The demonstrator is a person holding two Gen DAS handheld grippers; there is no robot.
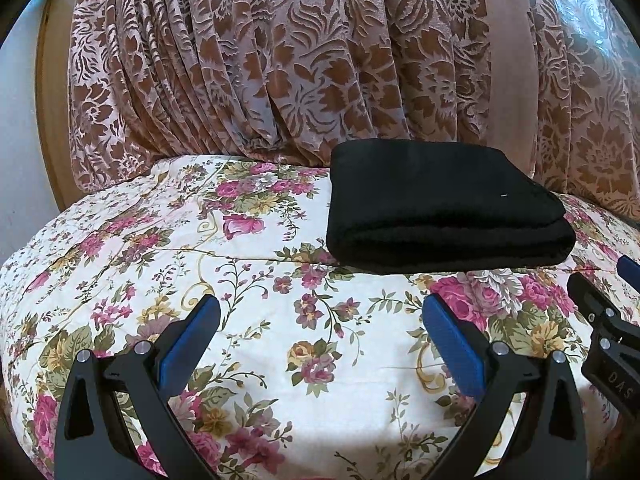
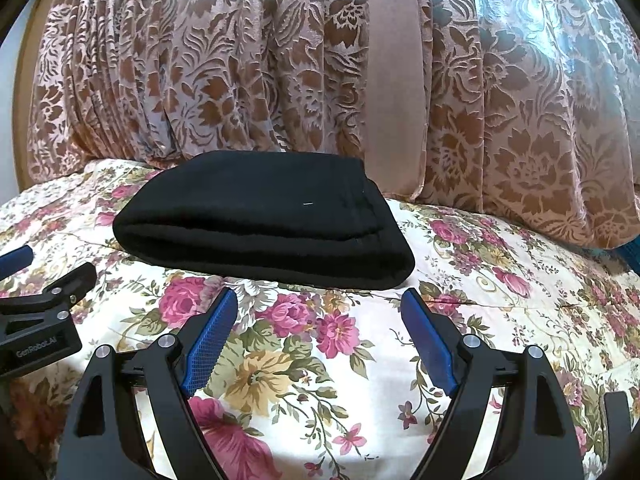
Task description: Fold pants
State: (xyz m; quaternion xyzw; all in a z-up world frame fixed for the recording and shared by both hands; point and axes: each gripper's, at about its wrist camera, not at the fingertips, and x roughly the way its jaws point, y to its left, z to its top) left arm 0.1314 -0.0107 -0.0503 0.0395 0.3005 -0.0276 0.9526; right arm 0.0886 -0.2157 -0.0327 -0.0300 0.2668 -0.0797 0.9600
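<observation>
Beyond pants (image 2: pixel 264 216), only right view shows blue cloth (image 2: pixel 632 256).

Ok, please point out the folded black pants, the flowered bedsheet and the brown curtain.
folded black pants (image 2: pixel 260 216), right wrist view, middle of top layer.
flowered bedsheet (image 1: pixel 256 280), left wrist view, bare part left of the pants.
brown curtain (image 1: pixel 280 60), left wrist view, middle folds.

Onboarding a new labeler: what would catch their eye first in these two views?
The black folded pants, a neat stack on the floral bedspread just ahead of both grippers. Behind it hangs a pink-brown patterned curtain. The left gripper and right gripper stand open and empty over the bedspread, short of the pants.
</observation>
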